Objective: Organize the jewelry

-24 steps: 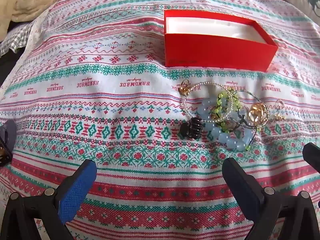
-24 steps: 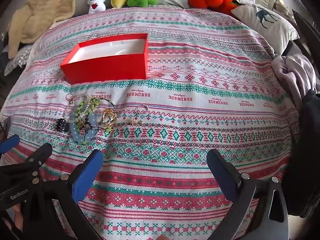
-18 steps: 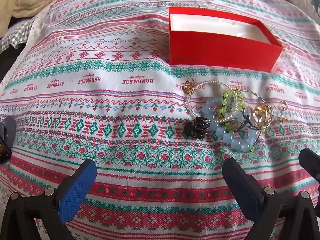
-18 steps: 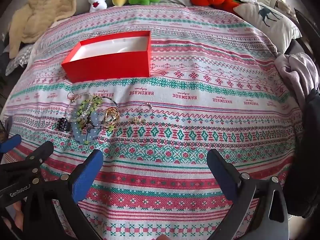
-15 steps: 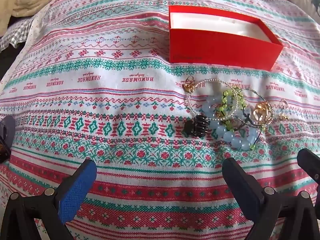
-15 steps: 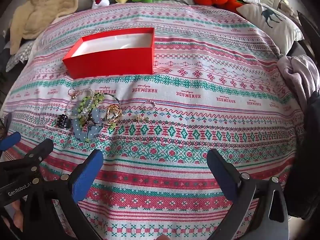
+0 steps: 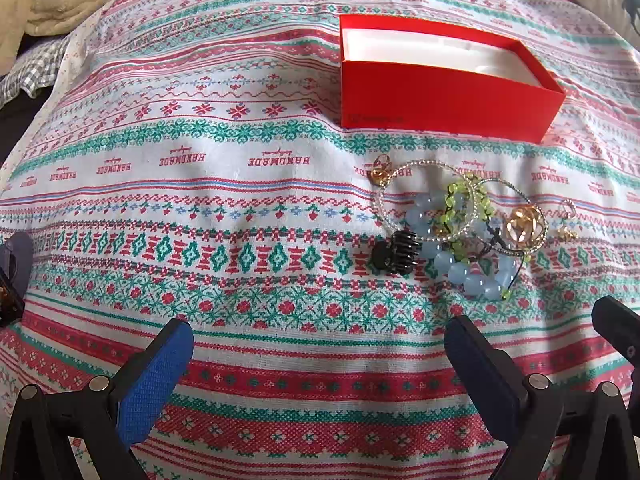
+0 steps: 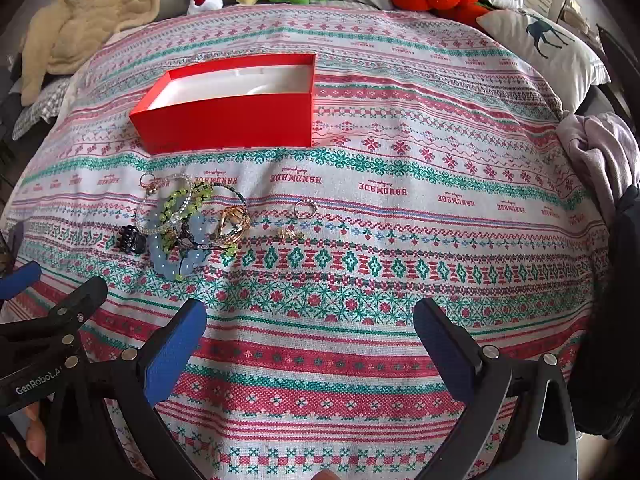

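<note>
Red box (image 8: 228, 124) empty, white lining; jewelry pile (image 8: 188, 224) outside it; both hand-held grippers (image 7: 320, 360) (image 8: 308, 340) spread wide, nothing between.

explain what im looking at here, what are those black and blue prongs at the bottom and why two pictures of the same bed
There is no robot arm. A person carries one hand-held gripper in each hand, and each has a wide-angle camera looking along its two fingers. The prongs are those fingers: the left hand-held gripper in one picture, the right hand-held gripper in the other. Both stand wide open and hold nothing.

On the patterned red, green and white bedspread sits an open red cardboard box with a white lining, empty as far as can be seen. In front of it lies a tangled pile of beaded bracelets and gold rings, with a small black hair claw beside it.
</note>
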Available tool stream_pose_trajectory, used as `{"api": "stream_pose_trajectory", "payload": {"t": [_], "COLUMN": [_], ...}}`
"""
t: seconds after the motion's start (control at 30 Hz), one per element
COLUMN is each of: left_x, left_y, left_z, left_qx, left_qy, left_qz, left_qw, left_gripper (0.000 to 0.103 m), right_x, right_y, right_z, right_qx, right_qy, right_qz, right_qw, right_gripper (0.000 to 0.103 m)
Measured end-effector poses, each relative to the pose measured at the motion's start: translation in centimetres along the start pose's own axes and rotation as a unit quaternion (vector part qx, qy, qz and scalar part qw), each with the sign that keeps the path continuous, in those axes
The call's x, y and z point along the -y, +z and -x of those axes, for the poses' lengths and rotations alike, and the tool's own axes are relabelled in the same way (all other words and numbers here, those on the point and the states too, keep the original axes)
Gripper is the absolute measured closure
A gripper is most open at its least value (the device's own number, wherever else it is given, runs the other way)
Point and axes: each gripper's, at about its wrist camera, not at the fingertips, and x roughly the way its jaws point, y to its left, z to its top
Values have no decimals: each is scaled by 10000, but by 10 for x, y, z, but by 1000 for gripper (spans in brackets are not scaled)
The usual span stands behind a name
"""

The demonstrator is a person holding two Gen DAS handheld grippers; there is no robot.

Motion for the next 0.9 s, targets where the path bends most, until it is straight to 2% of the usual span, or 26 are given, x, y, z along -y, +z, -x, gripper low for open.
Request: {"api": "stream_pose_trajectory", "payload": {"t": [0.9], "left_x": [6], "left_y": [1], "left_z": [2], "left_qx": [13], "left_qy": [11], "left_qz": [-38], "left_qw": [10000], "left_gripper": [0], "right_x": [-4], "right_y": [1], "right_z": [4], "right_qx": [36], "right_qy": [16], "right_qz": [-16], "right_qw": [10000], "right_gripper": [0]}}
